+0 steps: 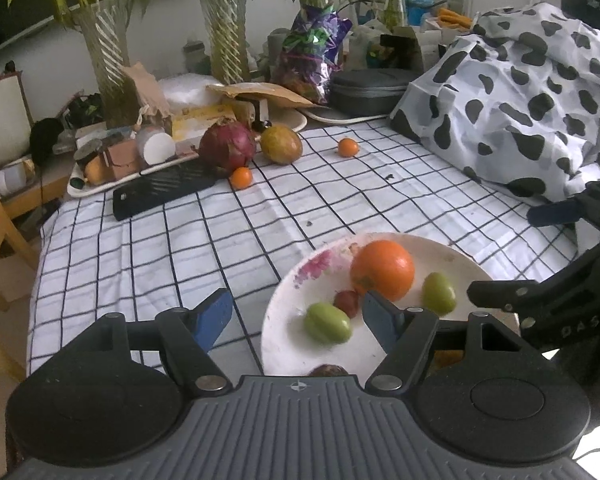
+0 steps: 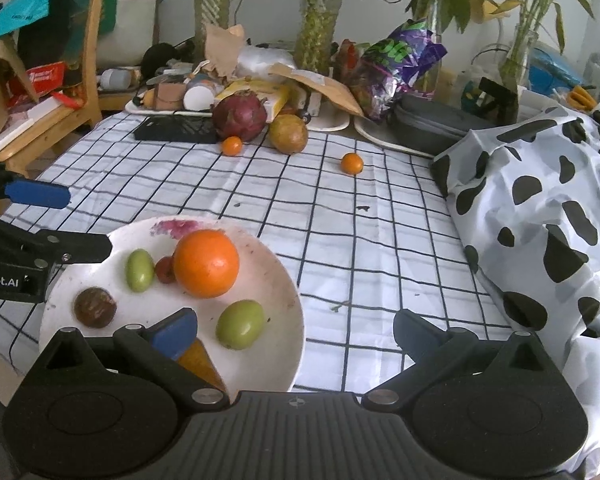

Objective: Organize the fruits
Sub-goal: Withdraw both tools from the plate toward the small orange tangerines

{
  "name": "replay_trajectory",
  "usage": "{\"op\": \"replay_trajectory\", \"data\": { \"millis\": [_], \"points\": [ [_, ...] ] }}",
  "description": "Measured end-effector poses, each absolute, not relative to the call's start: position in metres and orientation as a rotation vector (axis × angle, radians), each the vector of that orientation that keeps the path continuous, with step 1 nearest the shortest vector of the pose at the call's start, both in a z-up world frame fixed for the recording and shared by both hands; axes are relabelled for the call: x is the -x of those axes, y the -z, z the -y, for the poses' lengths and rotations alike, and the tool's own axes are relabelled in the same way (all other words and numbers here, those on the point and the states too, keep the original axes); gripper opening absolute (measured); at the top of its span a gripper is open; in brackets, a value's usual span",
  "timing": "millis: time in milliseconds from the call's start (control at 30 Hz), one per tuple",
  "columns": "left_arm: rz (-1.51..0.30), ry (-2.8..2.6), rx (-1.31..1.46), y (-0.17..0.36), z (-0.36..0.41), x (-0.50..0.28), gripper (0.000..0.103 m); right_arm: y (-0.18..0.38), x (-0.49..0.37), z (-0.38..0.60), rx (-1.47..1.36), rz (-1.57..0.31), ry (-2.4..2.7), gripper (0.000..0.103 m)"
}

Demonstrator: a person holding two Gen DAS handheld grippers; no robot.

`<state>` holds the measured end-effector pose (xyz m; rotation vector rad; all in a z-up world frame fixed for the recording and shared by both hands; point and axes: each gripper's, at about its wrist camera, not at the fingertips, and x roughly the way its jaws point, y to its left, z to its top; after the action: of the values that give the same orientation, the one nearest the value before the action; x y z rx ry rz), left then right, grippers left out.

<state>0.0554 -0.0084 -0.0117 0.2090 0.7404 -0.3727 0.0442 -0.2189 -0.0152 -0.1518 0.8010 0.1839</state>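
A white plate (image 1: 284,344) (image 2: 276,280) sits near the front of the checked cloth. It holds a big orange (image 1: 382,269) (image 2: 206,263), two green fruits (image 1: 327,323) (image 2: 240,324), a small red fruit (image 2: 165,270), a brown round fruit (image 2: 95,307) and an orange piece (image 2: 198,360). My left gripper (image 1: 296,318) is open over the plate's left rim. My right gripper (image 2: 296,336) is open over the plate's right rim. Further back lie a dragon fruit (image 1: 228,147) (image 2: 240,116), a yellow-brown fruit (image 1: 281,145) (image 2: 289,134) and two small oranges (image 1: 241,178) (image 1: 348,147) (image 2: 232,146) (image 2: 352,163).
A black ridged tray (image 1: 160,190) lies at the back left. A cow-print cloth heap (image 1: 520,100) (image 2: 540,208) fills the right side. Vases with plants (image 1: 224,20), a grey case (image 2: 432,124) and clutter line the back edge. A wooden chair (image 2: 60,92) stands to the left.
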Motion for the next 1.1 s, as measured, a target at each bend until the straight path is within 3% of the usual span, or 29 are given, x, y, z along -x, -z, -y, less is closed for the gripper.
{"op": "replay_trajectory", "data": {
  "millis": [1100],
  "points": [
    [-0.721,0.382,-0.185,0.024,0.007,-0.168,0.07,0.029,-0.162,0.243,0.123,-0.82,-0.085,0.103]
  ]
}}
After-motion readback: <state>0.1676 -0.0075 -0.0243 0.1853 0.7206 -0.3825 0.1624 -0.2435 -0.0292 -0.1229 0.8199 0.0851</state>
